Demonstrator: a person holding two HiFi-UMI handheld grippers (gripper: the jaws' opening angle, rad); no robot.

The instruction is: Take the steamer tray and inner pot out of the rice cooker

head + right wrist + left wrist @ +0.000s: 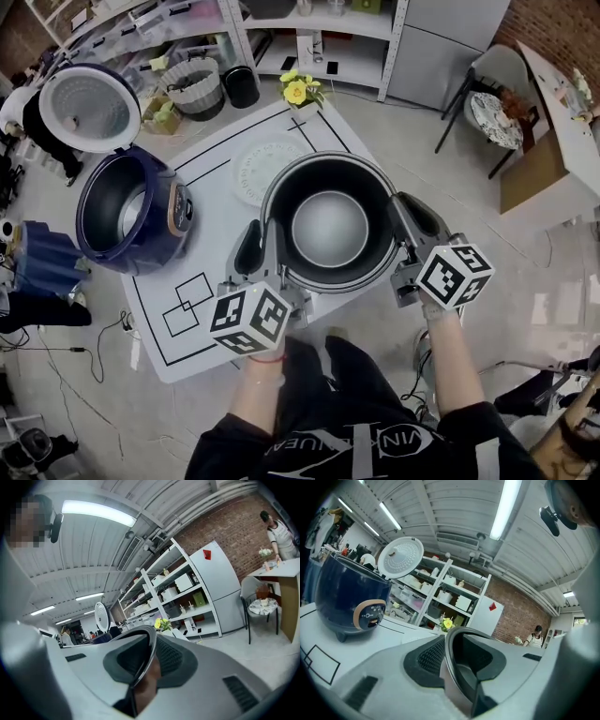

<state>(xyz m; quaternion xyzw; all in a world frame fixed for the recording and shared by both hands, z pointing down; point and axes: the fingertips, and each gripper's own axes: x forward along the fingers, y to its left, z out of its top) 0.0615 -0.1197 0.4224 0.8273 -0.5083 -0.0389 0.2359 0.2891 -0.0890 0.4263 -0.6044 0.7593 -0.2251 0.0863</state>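
Both grippers have the inner pot (328, 225) now: the left gripper (257, 251) is clamped narrow on the pot's left rim, and the right gripper (409, 225) is pinched on the right rim, one pad inside the wall and one outside. The pot sits level between them over the right part of the white table (217, 192), well clear of the dark blue rice cooker (131, 211) at the left, whose lid (89, 108) stands open. The white steamer tray (262, 161) lies flat on the table just beyond the pot, near the yellow flowers (298, 91) at the far edge.
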